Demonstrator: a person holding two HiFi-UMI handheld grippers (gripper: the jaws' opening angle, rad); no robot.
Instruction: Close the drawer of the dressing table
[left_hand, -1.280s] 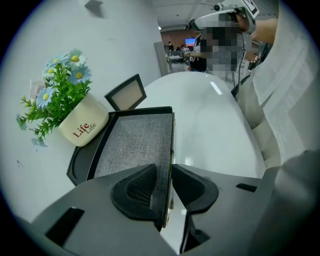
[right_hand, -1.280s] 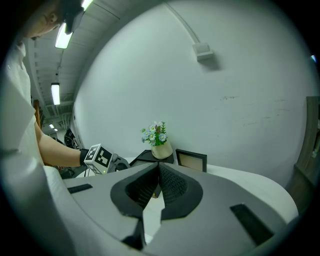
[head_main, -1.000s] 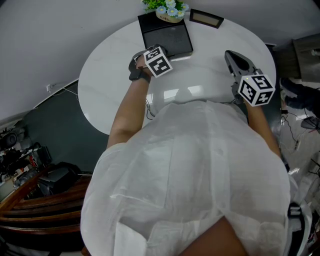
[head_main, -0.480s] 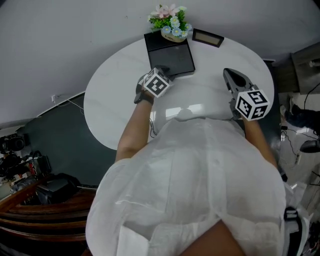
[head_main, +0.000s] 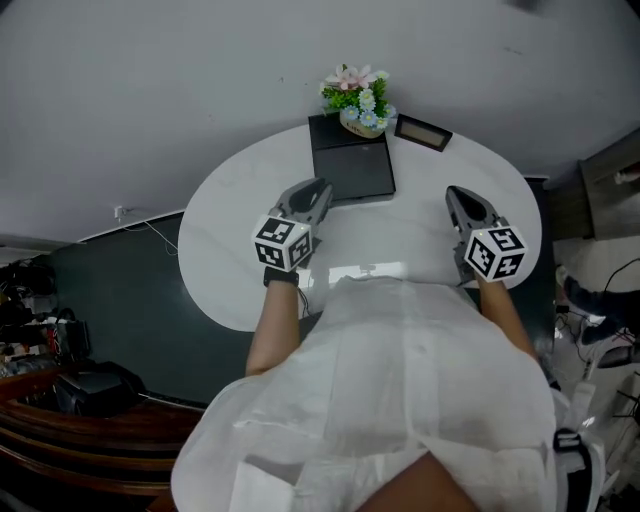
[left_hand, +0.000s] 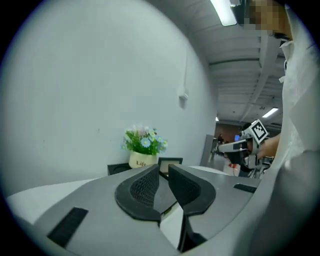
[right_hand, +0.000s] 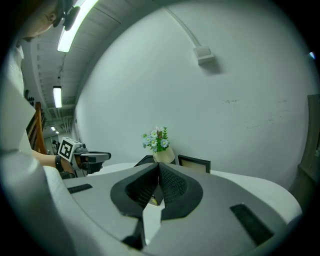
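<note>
Shows left fingers (left_hand: 142, 189) just closing to a slim gap, empty, and right fingers (right_hand: 172, 185) pressed together, empty, above the desk (head_main: 230, 230). Drawer unseen, probably below the fingers at the near edge; best lowering, then pushing its front squarely.

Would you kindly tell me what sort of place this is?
Probably a workshop or lab with a staged dressing corner: a white oval table bears a cream pot of flowers and a black picture frame, while cables and dark gear clutter the floor beside it.
</note>
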